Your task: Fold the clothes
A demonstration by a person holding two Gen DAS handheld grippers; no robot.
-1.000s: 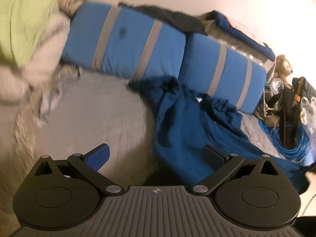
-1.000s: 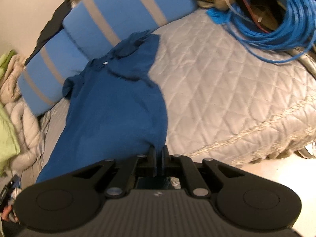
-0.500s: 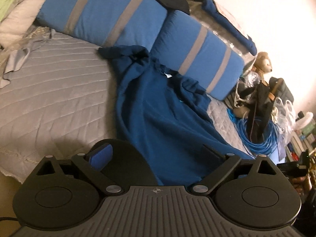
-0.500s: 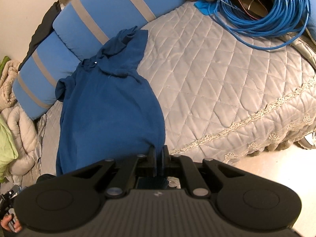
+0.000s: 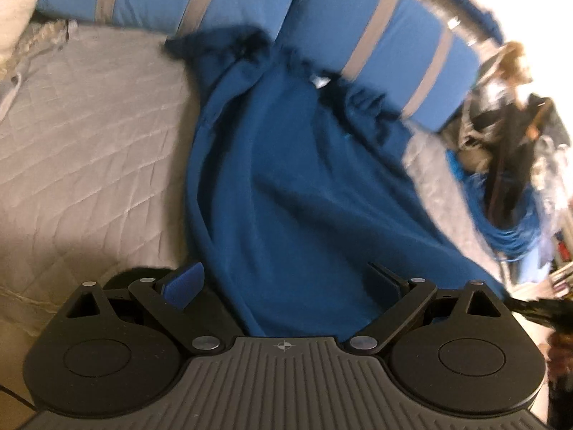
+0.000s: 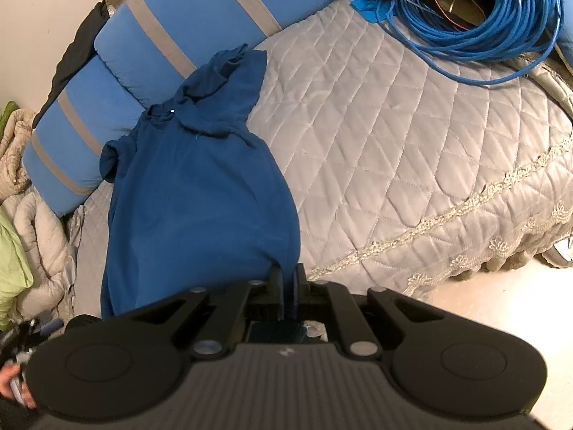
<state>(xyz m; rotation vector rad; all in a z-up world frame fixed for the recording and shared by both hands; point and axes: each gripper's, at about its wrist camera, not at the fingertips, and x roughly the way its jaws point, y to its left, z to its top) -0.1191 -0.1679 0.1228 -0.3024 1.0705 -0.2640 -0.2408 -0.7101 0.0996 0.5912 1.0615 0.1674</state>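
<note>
A dark blue shirt (image 6: 200, 193) lies lengthwise on the grey quilted bed (image 6: 394, 136), its collar end bunched against the striped pillows. My right gripper (image 6: 288, 279) is shut on the shirt's near hem at its right corner. In the left wrist view the same shirt (image 5: 304, 197) runs from the pillows down to my left gripper (image 5: 283, 279), which is open, its fingers spread either side of the near hem. The hem's left edge passes just inside the blue left pad (image 5: 182, 283).
Two blue pillows with grey stripes (image 6: 200, 18) line the head of the bed. A coil of blue cable (image 6: 501, 18) lies at the far right corner. Beige and green bedding (image 6: 21, 215) is piled on the left. The bed's lace edge (image 6: 465, 211) drops to the floor.
My left gripper has swung from the bedding pile toward the shirt and closed in on its near hem. The right gripper has kept hold of the hem and drawn it back slightly.
</note>
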